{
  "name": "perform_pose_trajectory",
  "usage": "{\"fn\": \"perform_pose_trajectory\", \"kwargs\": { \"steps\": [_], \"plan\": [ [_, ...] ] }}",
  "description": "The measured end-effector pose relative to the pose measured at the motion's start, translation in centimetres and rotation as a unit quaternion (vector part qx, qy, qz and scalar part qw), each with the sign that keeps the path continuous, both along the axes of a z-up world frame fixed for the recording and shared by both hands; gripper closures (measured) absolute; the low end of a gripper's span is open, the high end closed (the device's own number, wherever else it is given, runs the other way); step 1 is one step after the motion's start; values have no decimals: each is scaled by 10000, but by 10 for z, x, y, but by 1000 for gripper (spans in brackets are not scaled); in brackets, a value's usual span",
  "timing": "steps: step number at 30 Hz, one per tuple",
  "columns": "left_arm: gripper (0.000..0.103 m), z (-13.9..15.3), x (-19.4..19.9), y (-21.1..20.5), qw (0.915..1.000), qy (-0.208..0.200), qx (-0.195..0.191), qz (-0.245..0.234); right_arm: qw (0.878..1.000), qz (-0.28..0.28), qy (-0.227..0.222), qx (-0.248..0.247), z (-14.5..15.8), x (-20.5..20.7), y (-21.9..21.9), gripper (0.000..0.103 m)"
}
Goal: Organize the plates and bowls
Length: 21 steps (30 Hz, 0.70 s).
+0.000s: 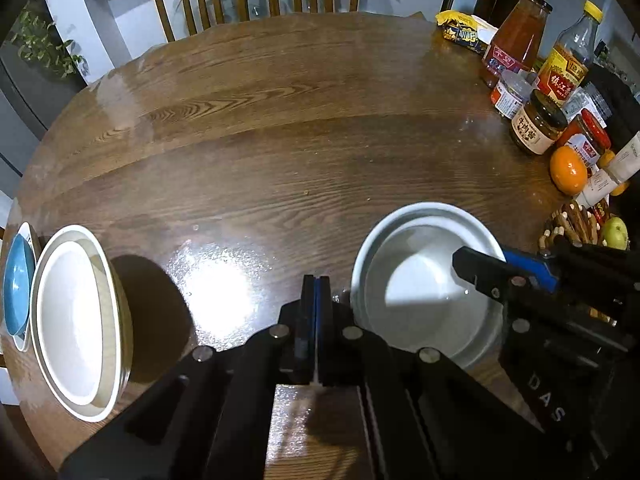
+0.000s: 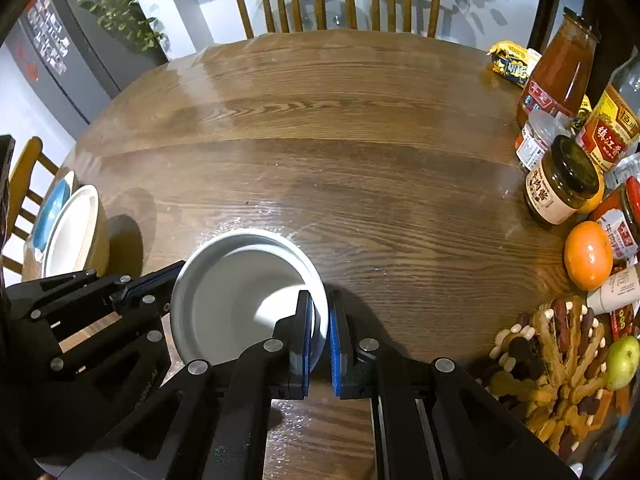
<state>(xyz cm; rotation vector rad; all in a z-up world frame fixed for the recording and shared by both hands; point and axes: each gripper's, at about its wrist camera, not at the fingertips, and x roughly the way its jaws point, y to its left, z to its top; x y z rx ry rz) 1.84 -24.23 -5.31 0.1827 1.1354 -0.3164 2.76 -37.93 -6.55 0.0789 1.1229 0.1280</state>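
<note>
Since the right claw (image 2: 320, 336) pinches the bowl (image 2: 240, 296) rim at 3 o'clock for carrying, the left claw (image 1: 316, 304) idles shut, empty

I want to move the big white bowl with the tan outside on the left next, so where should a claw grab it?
Grip the big white tan-sided bowl by its thin rim on the side nearest the table's middle, from above. It sits upright, and the blue bowl crowds its far side.

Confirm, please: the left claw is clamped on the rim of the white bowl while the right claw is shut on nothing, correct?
The sides are swapped. The right claw is clamped on the rim of the white bowl, and the left claw is shut on nothing, as the right wrist view shows.
</note>
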Motion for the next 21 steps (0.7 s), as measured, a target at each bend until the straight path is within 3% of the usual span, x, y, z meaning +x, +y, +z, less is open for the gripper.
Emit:
{"fn": "perform_pose_trajectory", "kwargs": {
  "steps": [3,6,15,21],
  "plan": [
    [103,-4,4,5,9996,253,-152,30,10000,-11,5,3,0,-1,2,94],
    [103,-3,3,5,9998,168,-72,17,10000,20,20,41,-2,-2,4,94],
    [103,4,8,16,9982,446,-388,-57,9999,-73,13,155,-3,-5,3,94],
    [103,2,13,18,9970,672,-379,-101,9999,-62,32,148,-3,-5,2,94]
  ]
}}
